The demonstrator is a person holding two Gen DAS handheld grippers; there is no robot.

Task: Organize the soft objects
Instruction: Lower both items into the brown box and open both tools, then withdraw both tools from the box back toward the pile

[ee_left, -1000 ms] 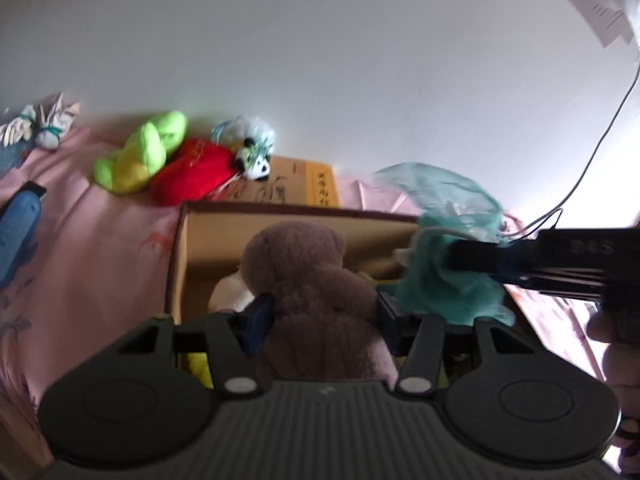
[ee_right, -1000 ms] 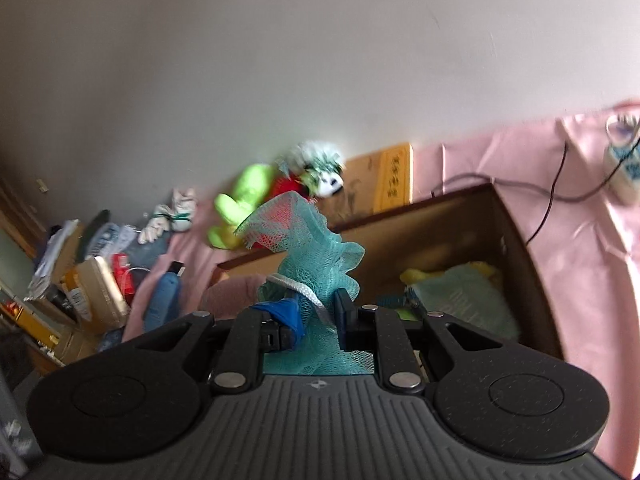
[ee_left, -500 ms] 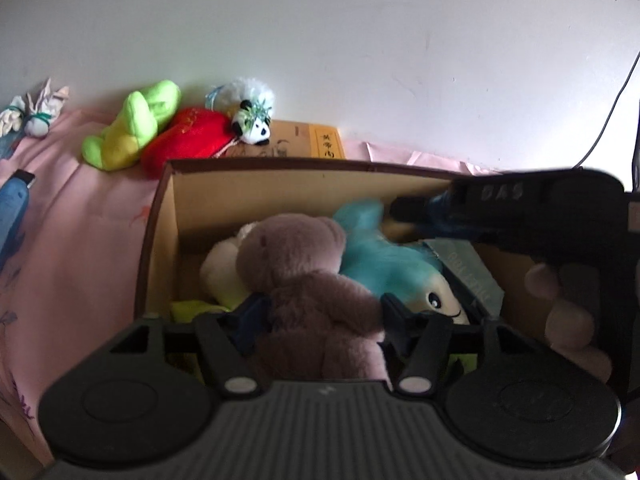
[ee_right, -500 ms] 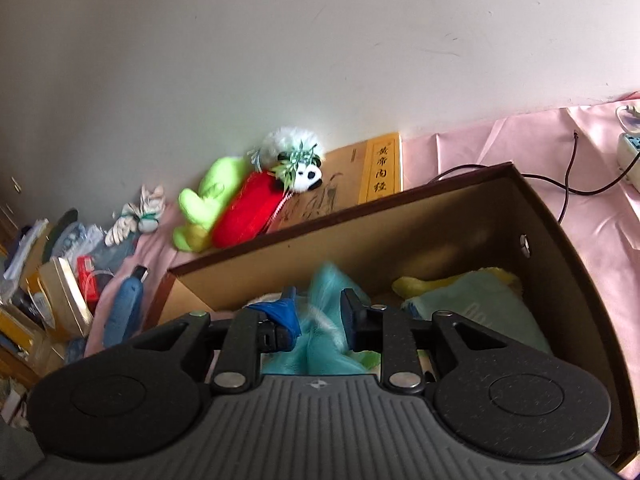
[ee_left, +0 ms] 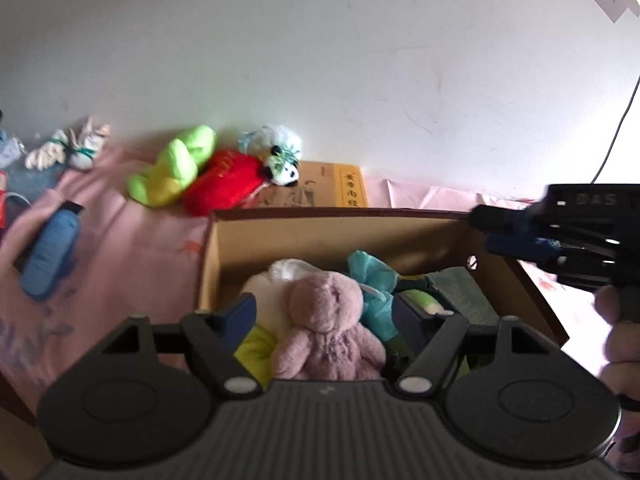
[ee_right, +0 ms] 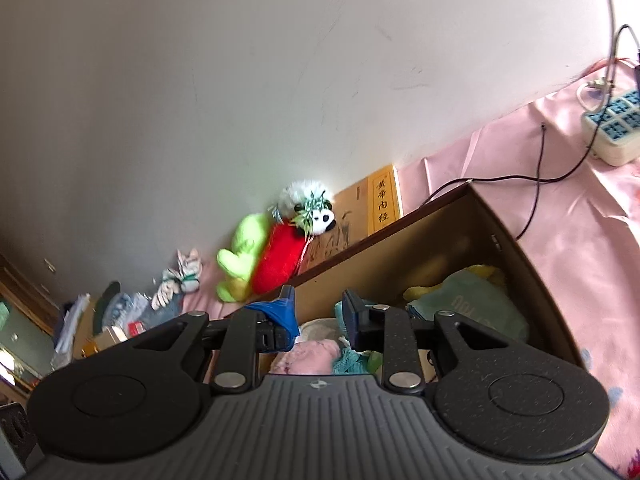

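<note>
A pink-brown teddy bear (ee_left: 328, 320) sits in the brown cardboard box (ee_left: 212, 248) among other soft things. My left gripper (ee_left: 326, 312) straddles the bear; its jaws are opening and the pads stand clear of the fur on both sides. A teal mesh pouf (ee_left: 372, 276) lies in the box just right of the bear. My right gripper (ee_right: 320, 312) hovers over the box's near side, its jaws opening a little with nothing between them. In the left wrist view the right gripper (ee_left: 486, 230) reaches in from the right, above the box rim.
A green plush (ee_left: 172, 168), a red plush (ee_left: 228, 184) and a small panda (ee_left: 280, 160) lie by the wall behind the box, beside a yellow book (ee_left: 336, 188). A blue object (ee_left: 48, 248) lies left on the pink cloth. A power strip (ee_right: 612, 128) and cables sit far right.
The right gripper released the teal mesh pouf into the box and drew back. The left jaws widened off the bear, which now rests lower in the box.
</note>
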